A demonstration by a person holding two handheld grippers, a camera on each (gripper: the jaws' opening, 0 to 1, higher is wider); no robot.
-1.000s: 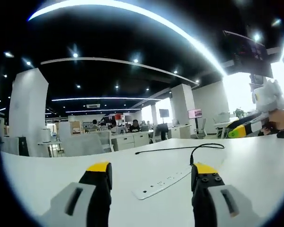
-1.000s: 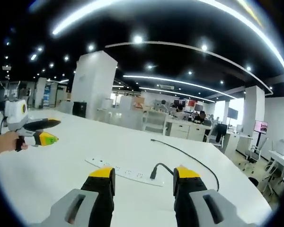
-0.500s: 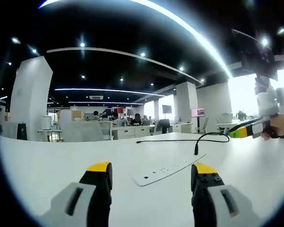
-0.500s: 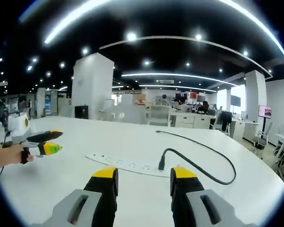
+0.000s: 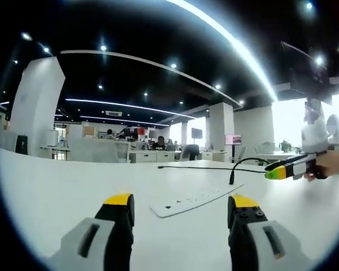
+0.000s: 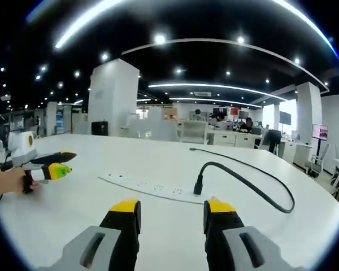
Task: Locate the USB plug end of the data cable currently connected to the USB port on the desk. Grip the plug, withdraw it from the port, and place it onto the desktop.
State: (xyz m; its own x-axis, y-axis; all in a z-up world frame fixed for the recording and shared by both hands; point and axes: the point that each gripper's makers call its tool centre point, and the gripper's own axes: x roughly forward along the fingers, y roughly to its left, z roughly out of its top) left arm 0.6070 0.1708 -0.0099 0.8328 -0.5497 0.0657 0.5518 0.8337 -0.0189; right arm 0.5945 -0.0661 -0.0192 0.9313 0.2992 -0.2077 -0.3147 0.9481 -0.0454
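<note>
Left gripper view: left gripper (image 5: pixel 179 206) jaws apart, empty; USB plug (image 5: pixel 232 178) stands in the power strip (image 5: pixel 195 200), right of centre. Right gripper view: right gripper (image 6: pixel 171 210) jaws apart — plug (image 6: pixel 198 186) at centre, just above. Small rigid plug, limp cable (image 6: pixel 254 186); pinch the plug body, not the cord.

Open-plan office; rows of desks (image 6: pixel 226 139), monitors (image 5: pixel 233 138), ceiling striplights (image 6: pixel 212 86).

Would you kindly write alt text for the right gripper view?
A black cable's plug stands plugged into a white power strip on a white desk, just beyond the open right gripper. The left gripper hovers at far left.
</note>
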